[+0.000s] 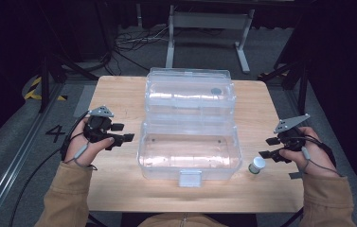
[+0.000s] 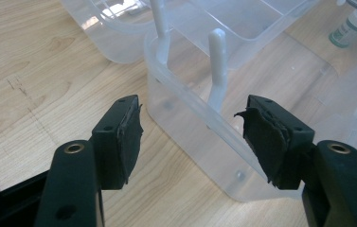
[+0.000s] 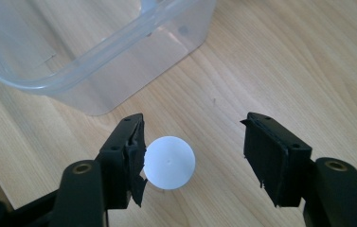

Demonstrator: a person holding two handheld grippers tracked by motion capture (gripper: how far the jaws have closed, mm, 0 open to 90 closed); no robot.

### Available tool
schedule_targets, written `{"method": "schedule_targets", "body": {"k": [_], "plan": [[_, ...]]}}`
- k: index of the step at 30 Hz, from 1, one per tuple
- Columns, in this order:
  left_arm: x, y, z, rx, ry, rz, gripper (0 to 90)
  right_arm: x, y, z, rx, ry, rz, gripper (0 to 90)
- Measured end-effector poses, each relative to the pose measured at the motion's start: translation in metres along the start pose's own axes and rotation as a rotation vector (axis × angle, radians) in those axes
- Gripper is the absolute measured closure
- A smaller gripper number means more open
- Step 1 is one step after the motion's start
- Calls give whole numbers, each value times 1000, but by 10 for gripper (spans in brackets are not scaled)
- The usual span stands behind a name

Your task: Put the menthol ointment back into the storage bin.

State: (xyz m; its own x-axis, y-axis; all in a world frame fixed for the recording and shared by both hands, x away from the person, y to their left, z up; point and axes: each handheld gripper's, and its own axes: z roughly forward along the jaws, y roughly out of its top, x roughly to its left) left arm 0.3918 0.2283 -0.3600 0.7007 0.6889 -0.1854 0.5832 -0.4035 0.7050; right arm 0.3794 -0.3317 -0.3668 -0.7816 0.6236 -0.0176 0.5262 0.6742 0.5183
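Note:
A clear plastic box stands open in the middle of the wooden table, its lid tipped back. A small bottle with a white cap stands by the box's front right corner. My right gripper is open just right of it. In the right gripper view the white cap lies between the jaws, close to the left one, with the right gripper open above it. My left gripper is open, left of the box. In the left gripper view the left gripper faces the box's side wall.
The wooden table has bare surface on both sides of the box. A latch tab hangs at the box's front. White hinge arms rise inside the box's left end. Metal stands and cables sit on the floor beyond the table.

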Motion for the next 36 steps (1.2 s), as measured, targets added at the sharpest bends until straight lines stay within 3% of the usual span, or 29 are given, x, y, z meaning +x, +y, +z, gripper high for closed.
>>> {"method": "schedule_targets", "body": {"k": [10,36], "plan": [[0,-1,0,1,1,-2,377,-2,-2,19,91,32,-42,380],[2,-1,2,18,-2,7,370,0,-5,50,230,81,-105,355]]}}
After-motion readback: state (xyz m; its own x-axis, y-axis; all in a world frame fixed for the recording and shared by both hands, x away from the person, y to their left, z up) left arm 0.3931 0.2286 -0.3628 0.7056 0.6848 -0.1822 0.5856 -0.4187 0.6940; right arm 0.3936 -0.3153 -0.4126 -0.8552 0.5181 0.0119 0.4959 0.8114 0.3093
